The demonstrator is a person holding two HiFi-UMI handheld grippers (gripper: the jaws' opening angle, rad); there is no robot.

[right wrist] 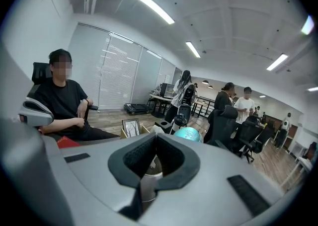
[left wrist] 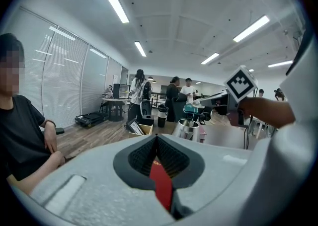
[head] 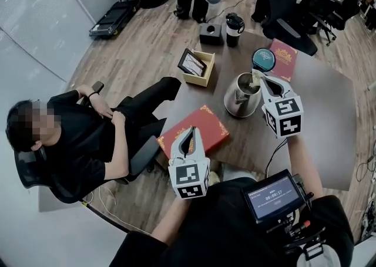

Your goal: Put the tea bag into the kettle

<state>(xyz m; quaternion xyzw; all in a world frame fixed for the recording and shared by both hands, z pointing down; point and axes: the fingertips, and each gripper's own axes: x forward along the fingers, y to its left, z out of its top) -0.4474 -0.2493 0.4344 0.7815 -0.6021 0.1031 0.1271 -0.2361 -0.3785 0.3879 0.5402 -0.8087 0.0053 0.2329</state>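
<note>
over the kettle's [head: 238, 105] open mouth, the right gripper [head: 257, 77] has its jaws pinched together on what seems to be the tea bag [head: 253, 87], which hangs just below its tips; left gripper [head: 191, 131], jaws together and empty, hovers over a red box [head: 207, 122] near the kettle

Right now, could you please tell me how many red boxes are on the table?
2: one red box by the left gripper, the other beyond the kettle. None seems hidden.

Tbl [head: 329, 101] w/ kettle [head: 238, 102], 2 red boxes [head: 197, 129] [head: 284, 59], wooden box [head: 198, 68], mug [head: 234, 29]
</note>
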